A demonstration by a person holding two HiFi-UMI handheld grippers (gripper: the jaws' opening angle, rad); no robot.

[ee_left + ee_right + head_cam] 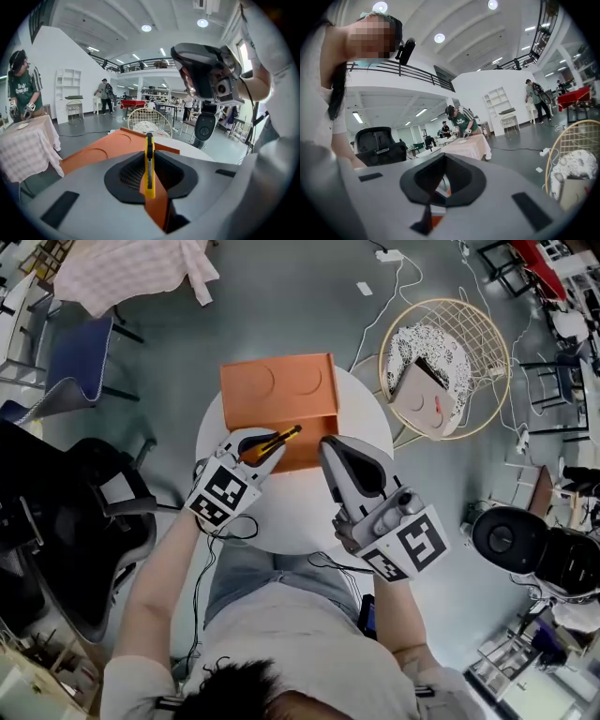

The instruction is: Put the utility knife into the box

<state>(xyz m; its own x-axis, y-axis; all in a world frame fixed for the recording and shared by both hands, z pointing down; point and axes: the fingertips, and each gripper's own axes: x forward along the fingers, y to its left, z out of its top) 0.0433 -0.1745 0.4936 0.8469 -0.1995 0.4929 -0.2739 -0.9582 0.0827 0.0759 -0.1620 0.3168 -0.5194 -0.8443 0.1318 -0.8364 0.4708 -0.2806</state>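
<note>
Over the round white table (281,521), our left gripper (265,443) reaches forward with its jaws clamped on the yellow utility knife (281,437) — tip above the orange box's (279,385) near edge. Our right gripper (330,448) angles alongside, jaws together, empty.

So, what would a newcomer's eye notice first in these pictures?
The orange box sits at the far side of the round white table. Just over its near edge, the left gripper is shut on a yellow utility knife; the right gripper is beside it, shut and empty.
</note>
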